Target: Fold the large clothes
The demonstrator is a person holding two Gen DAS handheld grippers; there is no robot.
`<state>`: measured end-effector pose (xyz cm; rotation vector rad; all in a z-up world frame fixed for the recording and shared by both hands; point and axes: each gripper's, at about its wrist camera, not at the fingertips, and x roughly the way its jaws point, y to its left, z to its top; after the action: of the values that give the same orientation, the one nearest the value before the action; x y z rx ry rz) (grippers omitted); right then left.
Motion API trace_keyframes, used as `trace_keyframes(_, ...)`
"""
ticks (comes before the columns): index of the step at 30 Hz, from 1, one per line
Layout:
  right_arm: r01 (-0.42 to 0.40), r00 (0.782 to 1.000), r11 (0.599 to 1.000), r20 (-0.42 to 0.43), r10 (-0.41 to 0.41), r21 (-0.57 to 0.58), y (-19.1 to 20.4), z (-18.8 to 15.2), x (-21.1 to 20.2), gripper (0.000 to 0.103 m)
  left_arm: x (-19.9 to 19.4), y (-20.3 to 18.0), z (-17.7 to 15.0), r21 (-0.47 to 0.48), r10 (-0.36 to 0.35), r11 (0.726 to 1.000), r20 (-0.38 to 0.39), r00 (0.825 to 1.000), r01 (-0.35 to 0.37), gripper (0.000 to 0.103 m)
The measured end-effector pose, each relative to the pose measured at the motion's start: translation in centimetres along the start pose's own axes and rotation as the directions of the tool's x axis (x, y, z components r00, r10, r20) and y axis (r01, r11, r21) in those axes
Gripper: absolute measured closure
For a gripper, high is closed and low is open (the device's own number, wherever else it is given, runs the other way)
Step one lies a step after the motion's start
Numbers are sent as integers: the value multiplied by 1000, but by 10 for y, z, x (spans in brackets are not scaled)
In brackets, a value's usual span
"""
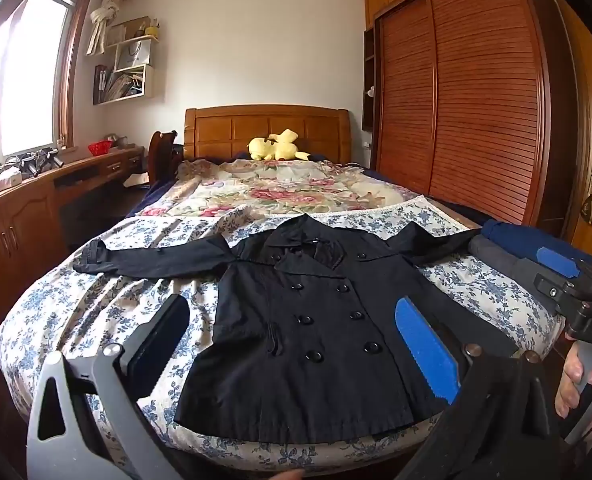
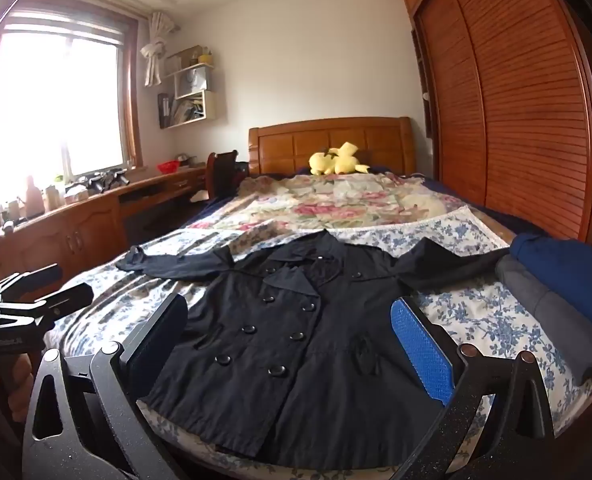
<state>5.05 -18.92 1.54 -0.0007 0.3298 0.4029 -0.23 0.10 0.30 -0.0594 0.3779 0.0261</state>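
Note:
A black double-breasted coat [image 1: 315, 320] [image 2: 280, 332] lies flat, front up, on the blue-flowered bedspread [image 1: 108, 304] [image 2: 475, 312]. Both sleeves are spread out sideways and the hem is toward me. My left gripper [image 1: 292, 300] hovers at the near edge of the bed over the hem, open, with nothing between its fingers. My right gripper [image 2: 290, 302] hovers beside it, also open and holding nothing. Each gripper shows in the other's view, the right gripper [image 1: 551, 278] at the far right and the left gripper [image 2: 56, 284] at the far left, each held by a hand.
Folded blue clothes [image 1: 527, 240] [image 2: 563, 260] and grey clothes [image 1: 503, 260] [image 2: 547, 312] are stacked at the bed's right edge by the coat's sleeve. A yellow plush toy [image 1: 276, 148] lies at the headboard. A wooden desk [image 1: 36, 196] runs along the left and a wardrobe [image 1: 475, 100] stands on the right.

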Motion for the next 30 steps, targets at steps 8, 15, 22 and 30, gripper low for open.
trace_keyframes(8, -1, 1000, 1000, 4, 1, 1, 1, -2, -1, 0, -3, -4, -2, 9, 5, 1000, 3, 1000, -5, 0)
trace_keyframes(15, -4, 1000, 1000, 3, 4, 3, 2, -2, -1, 0, -6, -8, -2, 15, 4, 1000, 7, 1000, -5, 0)
trace_keyframes(22, -5, 1000, 1000, 2, 5, 6, 3, 1, -1, 0, -7, -8, -1, 15, 4, 1000, 11, 1000, -4, 0)
trace_keyframes(30, 7, 1000, 1000, 5, -7, 6, 2, -5, 3, 0, -7, -8, -1, 14, 2, 1000, 12, 1000, -3, 0)
